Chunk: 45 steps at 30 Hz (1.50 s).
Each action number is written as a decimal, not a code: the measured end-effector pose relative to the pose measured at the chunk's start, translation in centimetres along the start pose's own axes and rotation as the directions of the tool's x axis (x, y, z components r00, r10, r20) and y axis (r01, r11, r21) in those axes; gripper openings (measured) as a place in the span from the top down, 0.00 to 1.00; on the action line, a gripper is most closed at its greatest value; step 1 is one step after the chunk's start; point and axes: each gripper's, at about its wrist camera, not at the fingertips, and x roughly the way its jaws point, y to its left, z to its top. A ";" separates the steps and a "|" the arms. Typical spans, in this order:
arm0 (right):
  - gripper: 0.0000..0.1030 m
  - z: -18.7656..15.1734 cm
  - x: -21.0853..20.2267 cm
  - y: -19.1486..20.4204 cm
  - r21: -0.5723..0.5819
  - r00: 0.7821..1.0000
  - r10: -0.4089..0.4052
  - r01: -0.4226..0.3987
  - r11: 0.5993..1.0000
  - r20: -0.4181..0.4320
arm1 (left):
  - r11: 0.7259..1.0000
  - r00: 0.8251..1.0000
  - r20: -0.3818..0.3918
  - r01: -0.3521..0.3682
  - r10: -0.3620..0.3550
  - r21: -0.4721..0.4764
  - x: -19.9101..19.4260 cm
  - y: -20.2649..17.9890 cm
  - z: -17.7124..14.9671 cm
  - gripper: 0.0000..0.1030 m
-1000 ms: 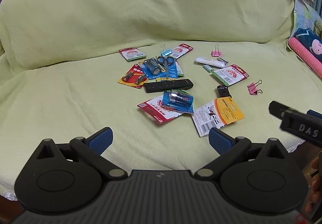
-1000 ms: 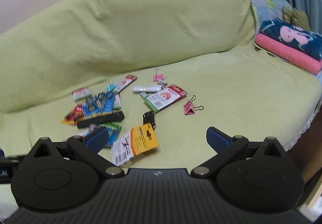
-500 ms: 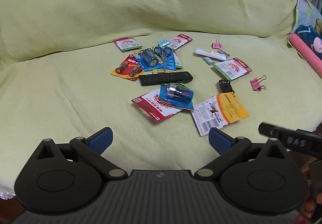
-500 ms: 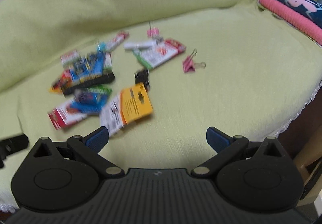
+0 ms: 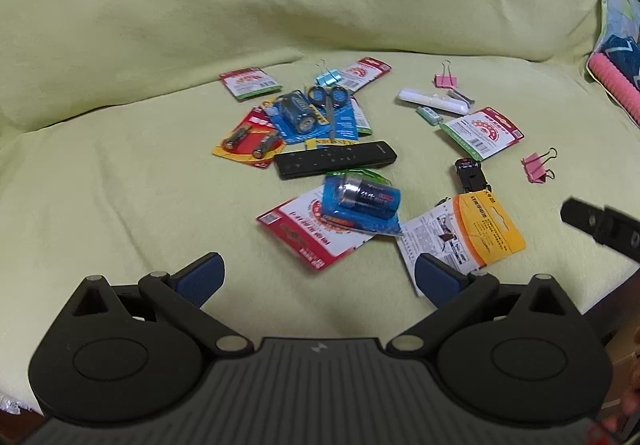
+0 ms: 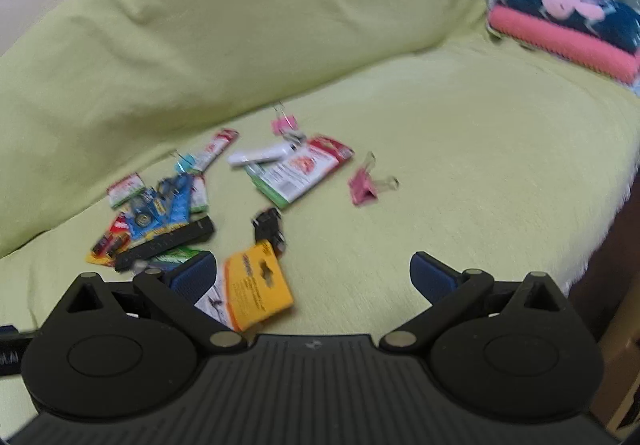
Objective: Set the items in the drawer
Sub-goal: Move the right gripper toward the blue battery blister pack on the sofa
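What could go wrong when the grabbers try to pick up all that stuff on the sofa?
The cards overlap: the battery pack lies on the red card, so pinching one may drag the other. The orange card lies flat on the soft green cover, so fingers might bunch cloth instead. The pink clip is small and easily nudged away. Both the left gripper and right gripper are open and empty.

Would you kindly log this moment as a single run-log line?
stage: approach | left gripper: open, empty | right gripper: open, empty | items: loose on sofa cover | nearest: orange card | drawer: not in view
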 end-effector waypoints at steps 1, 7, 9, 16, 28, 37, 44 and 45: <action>0.01 -0.2 0.4 -0.2 -0.007 1.000 -0.005 0.004 1.000 -0.013 | 1.000 1.000 -0.006 0.006 -0.006 0.008 0.4 -0.2 0.3 0.01; 0.01 -0.6 1.5 -1.0 -0.031 0.999 -0.028 0.027 0.999 -0.019 | 0.998 0.999 -0.015 0.036 -0.035 0.049 1.9 -1.3 0.9 0.01; 0.01 -0.5 1.7 -0.7 -0.071 1.000 -0.023 0.022 0.997 -0.009 | 0.998 0.999 -0.017 0.032 -0.031 0.052 2.1 -1.4 0.9 0.01; 0.01 -1.3 2.0 1.3 -0.230 1.000 0.029 -0.027 0.973 0.008 | 0.999 0.999 -0.033 -0.004 0.005 0.033 2.4 -0.5 0.3 0.01; 0.02 -1.4 3.7 3.4 -0.294 0.995 0.069 -0.089 0.952 -0.078 | 0.998 0.997 -0.048 -0.054 0.055 0.025 2.9 1.7 -0.1 0.01; 0.02 0.2 5.3 4.4 -0.313 0.992 0.083 -0.109 0.943 -0.094 | 0.996 0.997 -0.020 -0.080 0.081 0.035 3.4 2.7 0.3 0.01; 0.02 0.5 6.3 5.8 -0.326 0.980 0.171 -0.196 0.925 -0.102 | 0.996 0.996 -0.017 -0.089 0.090 0.026 3.8 3.9 0.3 0.01; 0.03 0.5 6.3 6.1 -0.330 0.976 0.193 -0.217 0.919 -0.103 | 0.995 0.996 -0.017 -0.092 0.092 0.023 3.9 4.1 0.3 0.01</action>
